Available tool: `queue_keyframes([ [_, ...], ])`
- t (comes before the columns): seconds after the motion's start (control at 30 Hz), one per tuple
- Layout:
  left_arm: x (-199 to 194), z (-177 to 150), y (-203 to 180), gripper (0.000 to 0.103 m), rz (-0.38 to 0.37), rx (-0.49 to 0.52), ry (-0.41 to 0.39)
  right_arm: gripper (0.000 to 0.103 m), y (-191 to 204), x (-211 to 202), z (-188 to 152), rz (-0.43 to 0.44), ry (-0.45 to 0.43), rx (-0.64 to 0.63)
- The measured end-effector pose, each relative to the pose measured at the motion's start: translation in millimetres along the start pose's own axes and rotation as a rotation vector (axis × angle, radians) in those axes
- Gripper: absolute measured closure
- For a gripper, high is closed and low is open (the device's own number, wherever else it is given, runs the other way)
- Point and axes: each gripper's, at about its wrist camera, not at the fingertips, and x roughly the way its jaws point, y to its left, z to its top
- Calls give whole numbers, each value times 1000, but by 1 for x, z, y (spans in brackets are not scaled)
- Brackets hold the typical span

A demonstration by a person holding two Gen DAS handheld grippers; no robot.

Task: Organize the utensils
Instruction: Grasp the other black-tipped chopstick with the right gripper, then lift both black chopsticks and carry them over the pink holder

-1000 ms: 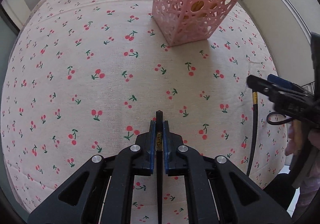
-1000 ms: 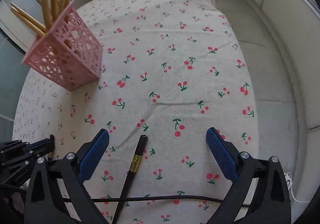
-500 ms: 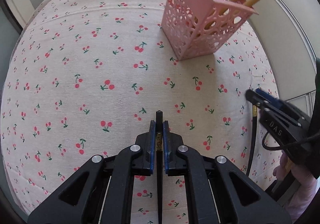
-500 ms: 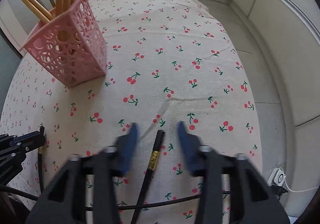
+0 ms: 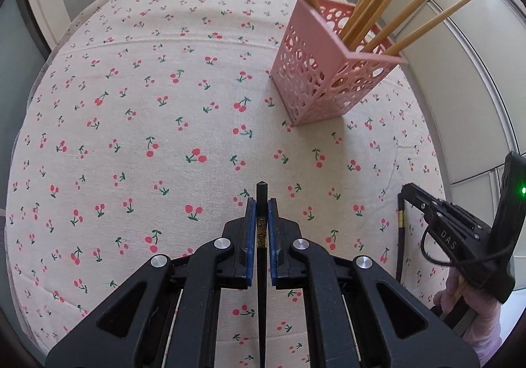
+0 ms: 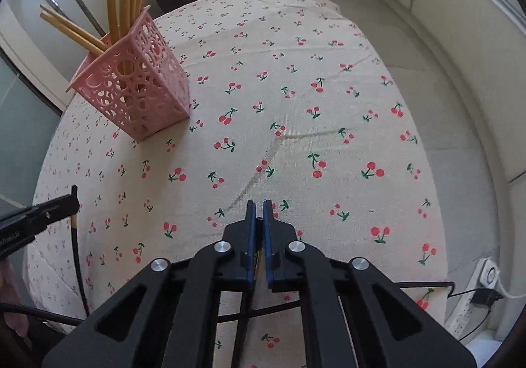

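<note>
Both hand-held grippers are seen closed on dark chopsticks. In the left wrist view, the left hand-held gripper (image 5: 262, 208) is clamped on a black chopstick (image 5: 261, 285), whose blunt end juts just past the blue pads (image 5: 250, 230); a gold band is glimpsed between them, and the lower length is cut off by the frame edge. The right hand-held gripper (image 6: 258, 213) has just been closing and is now shut on a second black chopstick (image 6: 241, 328); only a sliver of gold is made out between its pads, and the shaft is partly hidden by the black finger arms. From the left wrist, that same stick is seen hanging below the right hand-held gripper, its lower end hidden behind the left one's arm. Ahead of both, up and to the right of the left one, a pink perforated holder (image 5: 328, 78) is stood on the bench (image 5: 131, 137), which is covered by a cherry-print cloth. Wooden chopsticks (image 5: 388, 3) are leaned inside it, their tops partly cut off. A sleeve (image 5: 480, 322) is partly seen at the lower right edge. A black cable (image 6: 411, 285) is run beneath the right hand-held gripper.
</note>
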Motion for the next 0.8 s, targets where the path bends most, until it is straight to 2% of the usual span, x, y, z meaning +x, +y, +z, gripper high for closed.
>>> queue_keyframes([
  [0.23,-26,3,-2,97,-51,15,-68,103,10,-38,3,32,-120,-30],
  [0.27,-29,4,-2,97,-56,18,-70,102,12,-45,3,54,-122,-32],
  [0.33,-28,3,-2,97,-55,14,-70,102,11,-46,4,69,-70,-20],
  [0.37,-23,4,-5,97,-50,13,-67,94,7,-38,5,57,-22,9],
  [0.4,-21,3,-6,97,-45,12,-59,69,4,-30,5,44,8,28],
  [0.47,-15,2,-8,97,-42,9,-44,46,-4,-14,4,8,32,59],
  [0.53,-14,3,-9,97,-44,14,-42,46,-7,-4,1,26,60,79],
  [0.57,-15,3,-9,97,-46,15,-44,51,-6,2,-1,31,74,78],
  [0.63,-14,4,-7,97,-47,11,-44,62,1,7,-7,-12,64,33],
  [0.67,-13,5,-6,97,-47,8,-43,73,10,8,-9,-76,55,-22],
  [0.7,-13,5,-5,97,-45,4,-41,87,15,9,-10,-97,51,-47],
  [0.73,-12,5,-4,97,-44,1,-40,94,16,9,-10,-93,51,-48],
  [0.8,-13,6,-4,97,-48,-2,-44,96,12,9,-8,-62,53,-8],
])
